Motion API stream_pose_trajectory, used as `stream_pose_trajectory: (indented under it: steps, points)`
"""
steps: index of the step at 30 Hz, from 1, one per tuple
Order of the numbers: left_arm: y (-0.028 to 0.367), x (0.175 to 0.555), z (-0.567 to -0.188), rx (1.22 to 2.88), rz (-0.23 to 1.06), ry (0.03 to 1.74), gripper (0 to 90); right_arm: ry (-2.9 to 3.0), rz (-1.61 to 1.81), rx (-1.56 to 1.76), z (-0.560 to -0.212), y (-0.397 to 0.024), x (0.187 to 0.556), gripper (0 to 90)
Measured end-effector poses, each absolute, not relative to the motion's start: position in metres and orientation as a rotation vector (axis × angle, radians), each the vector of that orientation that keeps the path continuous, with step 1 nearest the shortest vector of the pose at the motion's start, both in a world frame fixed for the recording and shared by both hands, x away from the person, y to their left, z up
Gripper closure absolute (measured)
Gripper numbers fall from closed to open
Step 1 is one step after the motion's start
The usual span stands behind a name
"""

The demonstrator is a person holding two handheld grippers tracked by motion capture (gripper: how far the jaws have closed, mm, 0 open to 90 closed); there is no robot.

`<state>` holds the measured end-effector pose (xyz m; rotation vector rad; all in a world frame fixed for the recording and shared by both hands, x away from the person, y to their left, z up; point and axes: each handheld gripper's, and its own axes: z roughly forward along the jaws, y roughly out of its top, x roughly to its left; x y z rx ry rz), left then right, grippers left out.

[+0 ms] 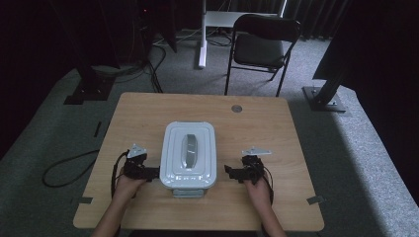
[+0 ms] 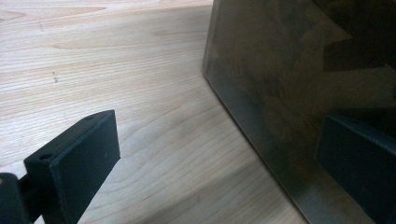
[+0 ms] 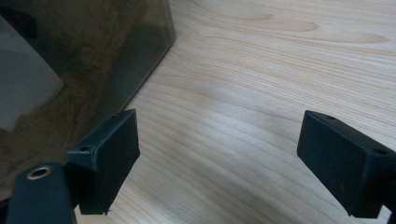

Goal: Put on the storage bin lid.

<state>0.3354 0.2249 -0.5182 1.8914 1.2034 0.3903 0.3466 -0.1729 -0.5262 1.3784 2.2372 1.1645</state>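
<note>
Flanking box (image 1: 189, 157) at desk (image 1: 148, 111) centre: left tongs (image 1: 149, 172) wide, jaw against smoky wall; right tongs (image 1: 232, 173) wide, just beside. Risk, judged: uneven squeeze on slick walls, box twists or slides; lid (image 1: 189, 150) could pop.

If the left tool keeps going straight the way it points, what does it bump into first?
Probably the box: the left tool points at its side wall, which stands close ahead in the left gripper view.
</note>
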Motion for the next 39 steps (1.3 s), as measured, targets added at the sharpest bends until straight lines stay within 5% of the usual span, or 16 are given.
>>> stream_pose_trajectory:
  steps: [39]
  points:
    - [0.262,0.305,-0.525,1.769,0.592,1.161,0.9,1.908,1.215,1.238,-0.522,-0.219,0.322,12.0]
